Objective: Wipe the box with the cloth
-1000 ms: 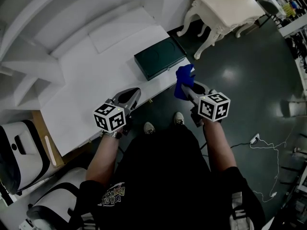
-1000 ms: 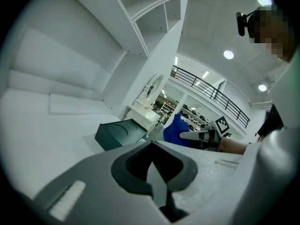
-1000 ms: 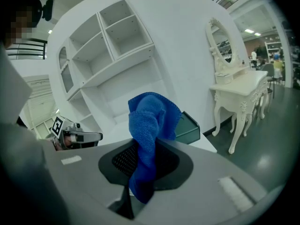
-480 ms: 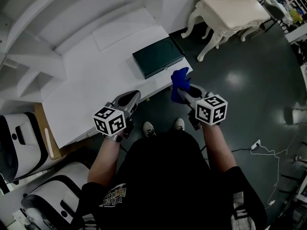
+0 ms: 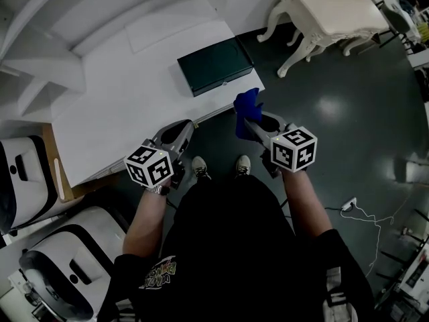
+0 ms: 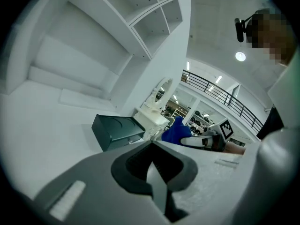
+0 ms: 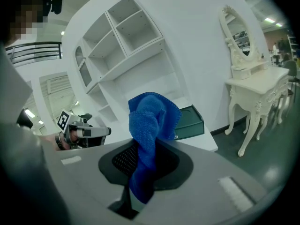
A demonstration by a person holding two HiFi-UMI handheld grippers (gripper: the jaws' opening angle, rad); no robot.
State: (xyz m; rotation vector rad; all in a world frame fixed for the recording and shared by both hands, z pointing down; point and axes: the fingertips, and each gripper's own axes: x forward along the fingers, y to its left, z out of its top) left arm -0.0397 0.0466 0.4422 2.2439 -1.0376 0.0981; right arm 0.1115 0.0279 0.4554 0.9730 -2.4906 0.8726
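Note:
A dark green box (image 5: 214, 66) lies shut near the right front corner of the white table (image 5: 127, 106); it also shows as the box (image 6: 117, 131) and the box (image 7: 190, 122). A blue cloth (image 5: 246, 107) is pinched in my right gripper (image 5: 249, 121), which hangs off the table's front edge, short of the box. The cloth (image 7: 149, 139) stands up from the shut jaws. My left gripper (image 5: 181, 134) is shut and empty, at the table's front edge, left of the box.
White shelving (image 5: 80, 19) rises behind the table. An ornate white dressing table (image 5: 328, 12) stands to the right on the dark floor (image 5: 348, 113). White machines (image 5: 40, 267) sit at the lower left. A cable (image 5: 375, 220) lies on the floor.
Both grippers and the person have drifted slightly back from the table; the cloth stays held in the right gripper. The box has not moved.

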